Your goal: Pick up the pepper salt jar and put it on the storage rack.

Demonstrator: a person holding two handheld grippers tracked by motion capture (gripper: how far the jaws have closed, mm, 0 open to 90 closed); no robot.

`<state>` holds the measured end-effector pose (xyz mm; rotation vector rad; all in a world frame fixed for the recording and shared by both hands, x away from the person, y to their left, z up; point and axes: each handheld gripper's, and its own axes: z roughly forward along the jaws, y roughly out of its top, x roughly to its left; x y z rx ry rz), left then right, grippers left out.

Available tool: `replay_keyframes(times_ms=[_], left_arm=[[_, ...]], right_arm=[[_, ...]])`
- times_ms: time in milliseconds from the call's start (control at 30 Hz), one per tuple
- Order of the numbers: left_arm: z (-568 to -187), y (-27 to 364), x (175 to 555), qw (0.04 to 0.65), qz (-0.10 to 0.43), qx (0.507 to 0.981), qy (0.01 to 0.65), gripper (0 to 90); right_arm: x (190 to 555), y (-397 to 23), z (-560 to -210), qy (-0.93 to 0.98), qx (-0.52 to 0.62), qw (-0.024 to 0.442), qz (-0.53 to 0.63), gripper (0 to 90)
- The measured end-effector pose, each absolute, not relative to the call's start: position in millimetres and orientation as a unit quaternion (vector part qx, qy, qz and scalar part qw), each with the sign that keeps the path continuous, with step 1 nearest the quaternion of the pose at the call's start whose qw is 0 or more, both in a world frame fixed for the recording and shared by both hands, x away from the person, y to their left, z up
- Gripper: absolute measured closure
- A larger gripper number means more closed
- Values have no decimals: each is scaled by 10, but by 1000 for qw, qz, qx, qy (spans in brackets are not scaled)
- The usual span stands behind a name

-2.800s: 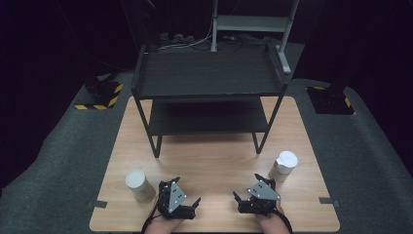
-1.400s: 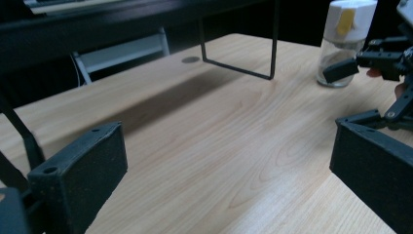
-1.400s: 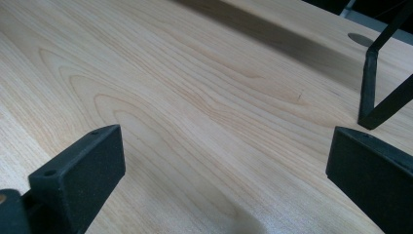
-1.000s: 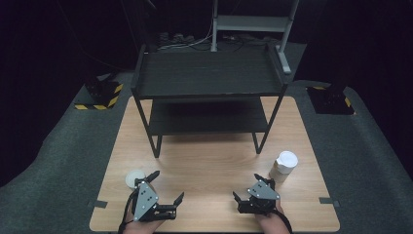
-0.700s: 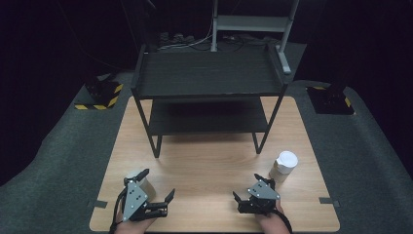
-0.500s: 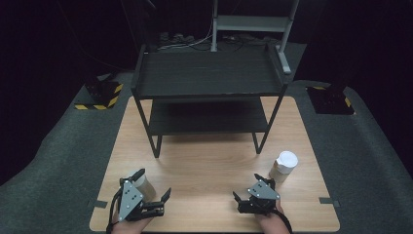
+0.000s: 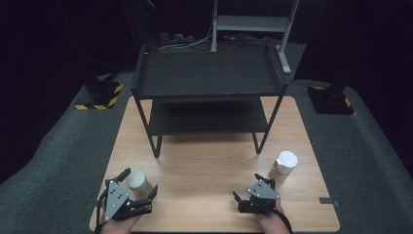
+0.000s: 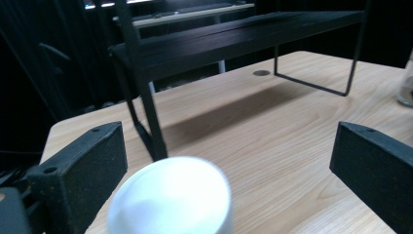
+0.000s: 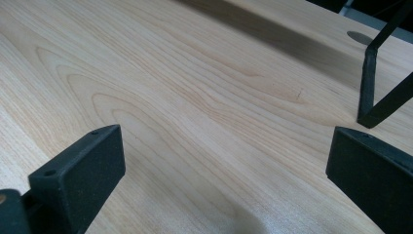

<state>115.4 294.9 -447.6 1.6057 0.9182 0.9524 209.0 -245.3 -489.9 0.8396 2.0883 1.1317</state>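
Observation:
A small pale cup stands near the table's front left corner. My left gripper is open around it, one jaw on each side, not touching. In the left gripper view the cup's white top sits low between the jaws, nearer the left one, and the gripper is wide open. A second cup with a white lid stands at the front right. My right gripper rests open just left of and nearer than it. The right gripper view has only bare wood between the open gripper's fingers.
A black two-tier metal rack stands on the far half of the wooden table; its legs come down near the middle. The second cup shows at the edge of the left gripper view. Dark grey floor surrounds the table.
My left gripper has moved left and back toward the near-left cup and now straddles it. The right gripper and the lidded cup have stayed put.

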Motion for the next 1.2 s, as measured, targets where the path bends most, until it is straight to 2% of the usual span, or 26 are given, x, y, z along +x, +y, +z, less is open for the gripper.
replay_keyframes(times_ms=[467, 1200], left_arm=[[-4665, 3081, 1193, 501, 388, 656, 411, 4], [-4874, 3151, 1259, 507, 371, 654, 421, 14]], right_arm=[[2093, -2457, -4898, 789, 319, 305, 428, 0], [2089, -2448, -4897, 789, 319, 307, 427, 0]])
